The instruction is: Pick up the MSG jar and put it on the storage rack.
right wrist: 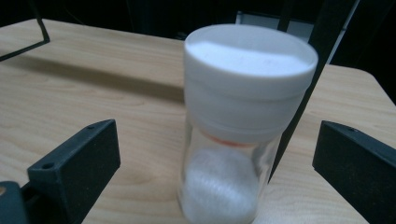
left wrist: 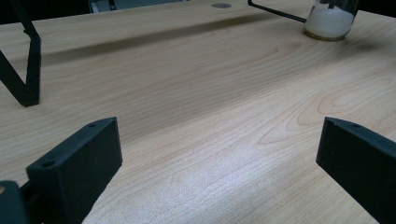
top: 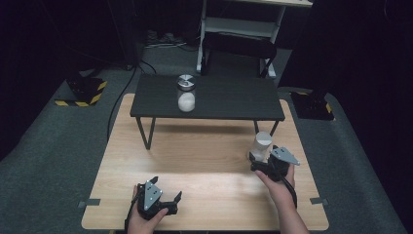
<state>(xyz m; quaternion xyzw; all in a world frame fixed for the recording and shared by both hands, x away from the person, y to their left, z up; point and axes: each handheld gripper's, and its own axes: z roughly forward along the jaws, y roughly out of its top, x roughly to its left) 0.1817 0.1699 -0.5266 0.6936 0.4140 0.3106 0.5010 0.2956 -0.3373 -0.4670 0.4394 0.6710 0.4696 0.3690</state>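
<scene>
Place: a lab or test room, I'd say.
Walls: dark all round my wooden table.
Floor: grey carpet, with yellow-black hazard-taped bases beyond my left hand-held gripper.
Ahead: a white equipment stand with cables.

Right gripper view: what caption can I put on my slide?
Open right gripper lined up on a white-capped jar standing on the wooden table.

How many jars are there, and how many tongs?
Jars: 2, white-lid jar on the wooden table, metal-lid jar on the black shelf.
Tongs: 2, left tongs, right tongs.
Total: 4
</scene>
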